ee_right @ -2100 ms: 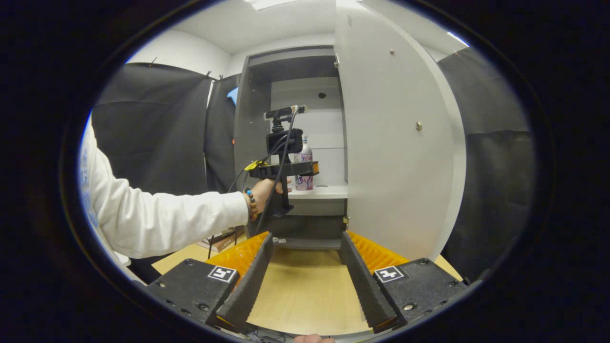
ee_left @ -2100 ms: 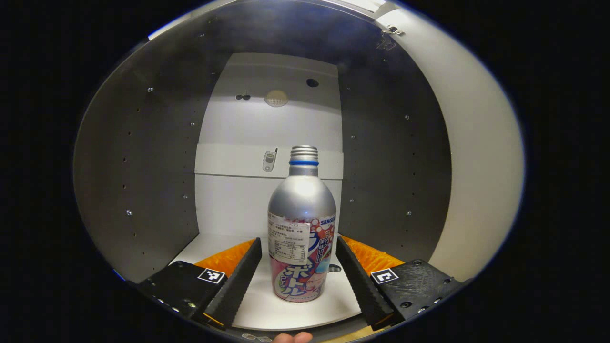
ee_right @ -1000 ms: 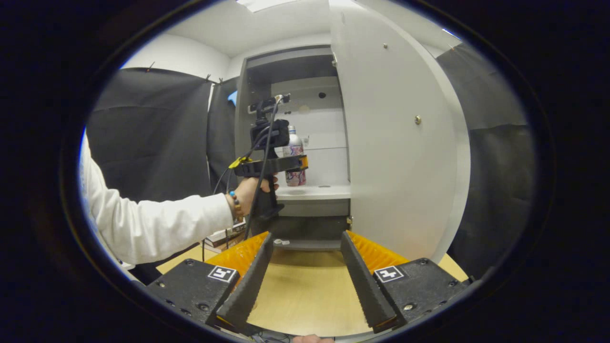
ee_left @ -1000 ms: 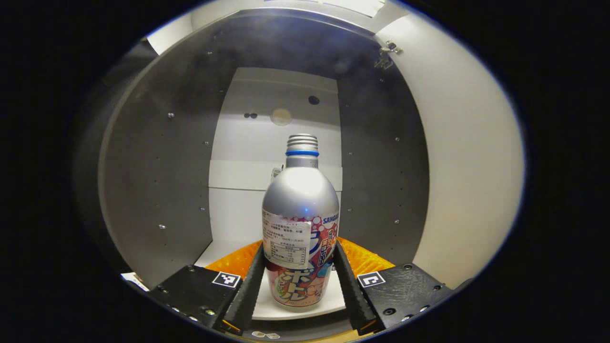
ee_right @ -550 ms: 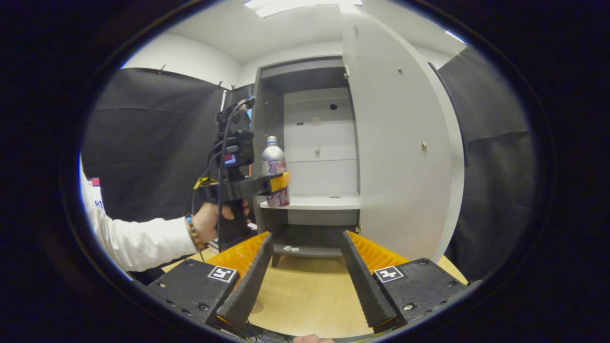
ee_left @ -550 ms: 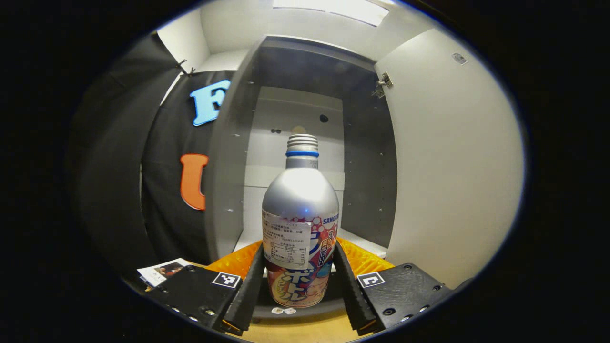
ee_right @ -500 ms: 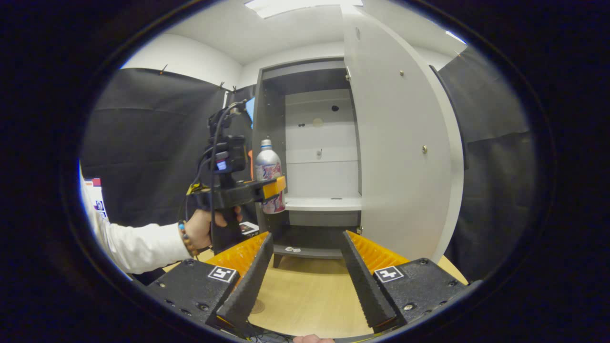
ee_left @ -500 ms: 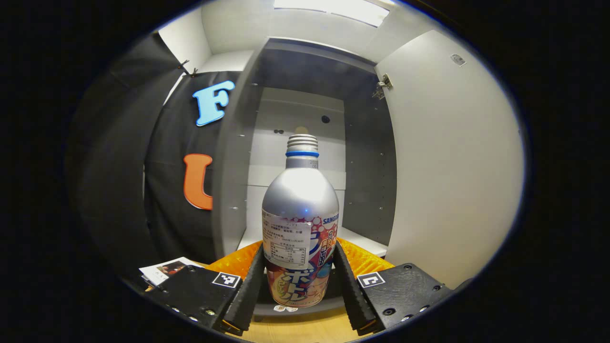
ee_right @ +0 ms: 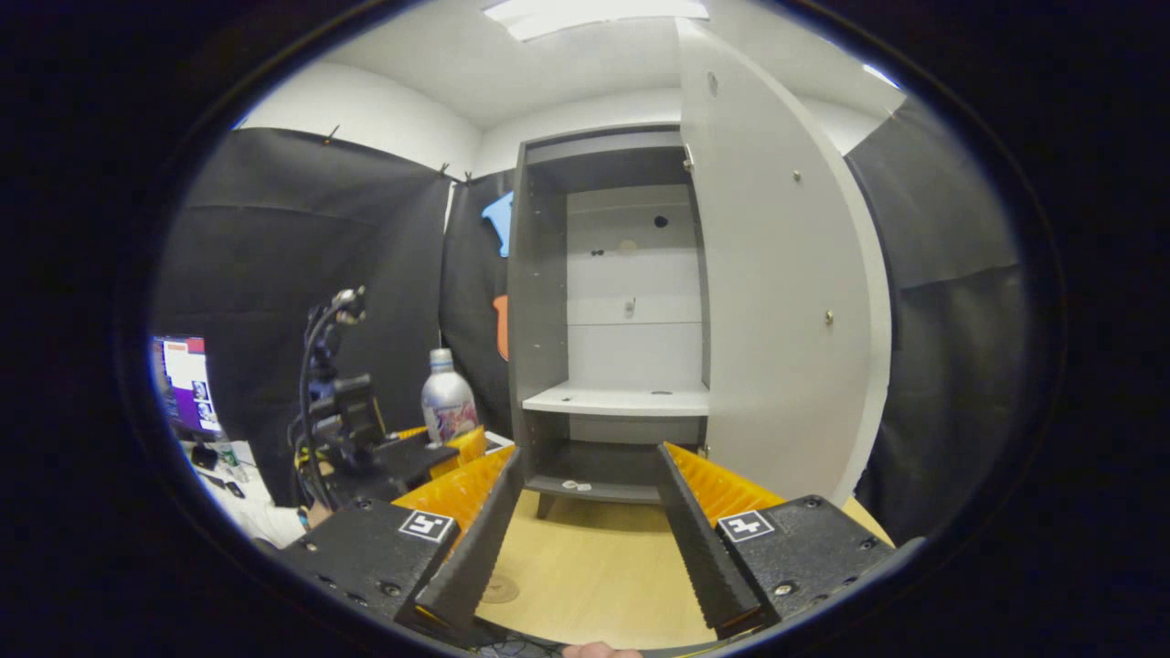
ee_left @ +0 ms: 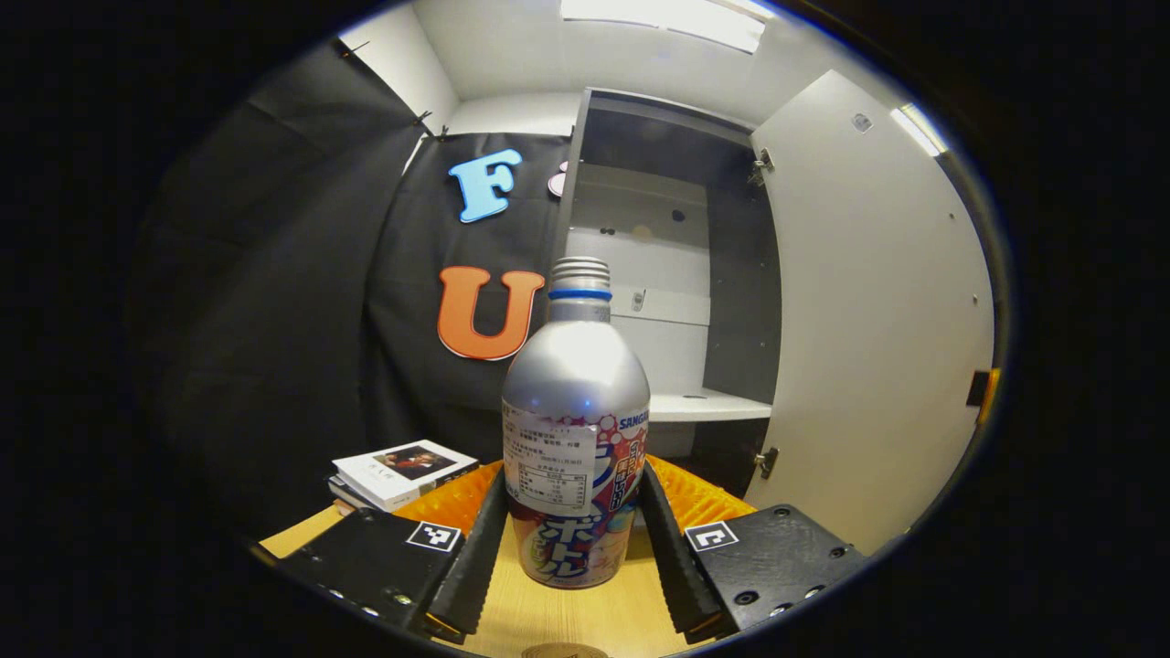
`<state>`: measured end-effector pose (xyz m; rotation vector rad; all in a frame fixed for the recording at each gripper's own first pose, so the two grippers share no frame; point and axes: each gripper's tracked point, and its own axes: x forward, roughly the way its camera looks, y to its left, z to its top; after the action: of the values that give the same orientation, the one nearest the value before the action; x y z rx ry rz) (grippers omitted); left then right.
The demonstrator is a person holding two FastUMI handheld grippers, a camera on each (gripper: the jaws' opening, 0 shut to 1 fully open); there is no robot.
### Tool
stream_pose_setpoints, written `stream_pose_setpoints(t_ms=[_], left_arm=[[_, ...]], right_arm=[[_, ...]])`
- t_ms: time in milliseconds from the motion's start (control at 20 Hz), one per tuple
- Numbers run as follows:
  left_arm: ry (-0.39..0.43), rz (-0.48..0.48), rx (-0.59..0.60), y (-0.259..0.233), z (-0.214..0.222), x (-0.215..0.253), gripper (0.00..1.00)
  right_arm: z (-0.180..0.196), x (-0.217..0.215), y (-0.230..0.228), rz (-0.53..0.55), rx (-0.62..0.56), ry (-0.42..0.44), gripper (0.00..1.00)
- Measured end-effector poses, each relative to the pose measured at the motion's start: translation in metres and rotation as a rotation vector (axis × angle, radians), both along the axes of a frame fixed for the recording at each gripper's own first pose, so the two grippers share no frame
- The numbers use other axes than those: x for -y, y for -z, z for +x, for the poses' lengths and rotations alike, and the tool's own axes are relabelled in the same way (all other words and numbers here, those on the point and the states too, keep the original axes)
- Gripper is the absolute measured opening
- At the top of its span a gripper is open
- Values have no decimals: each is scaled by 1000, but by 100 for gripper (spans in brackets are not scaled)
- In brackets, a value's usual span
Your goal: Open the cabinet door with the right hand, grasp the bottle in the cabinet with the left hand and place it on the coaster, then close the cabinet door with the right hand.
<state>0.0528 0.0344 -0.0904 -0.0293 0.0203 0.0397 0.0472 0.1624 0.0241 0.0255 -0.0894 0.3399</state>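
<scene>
Bottle (ee_left: 575, 429), apparently marked "SANGARIA"

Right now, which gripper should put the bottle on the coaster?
The left gripper. Its fingers already press both sides of the bottle, out of the cabinet and above the table. The coaster lies nearby. The right gripper is open and holds nothing.

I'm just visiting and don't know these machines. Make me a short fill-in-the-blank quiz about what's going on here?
1. The left gripper is shut on the ____.
2. The cabinet door stands ____.
3. The right gripper has its fingers apart and holds ____.
4. A stack of books lies on the ____.

Missing words: bottle; open; nothing; table
</scene>
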Motion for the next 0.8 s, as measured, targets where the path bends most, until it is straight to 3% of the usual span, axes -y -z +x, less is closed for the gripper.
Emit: stream_pose_setpoints(t_ms=[450,800], left_arm=[[-59,30,-97,116,-53,0,73],[-55,45,-112,163,-64,9,74]], right_arm=[[0,-1,12,-42,-48,16,90],[3,-5,24,-71,-96,40,90]])
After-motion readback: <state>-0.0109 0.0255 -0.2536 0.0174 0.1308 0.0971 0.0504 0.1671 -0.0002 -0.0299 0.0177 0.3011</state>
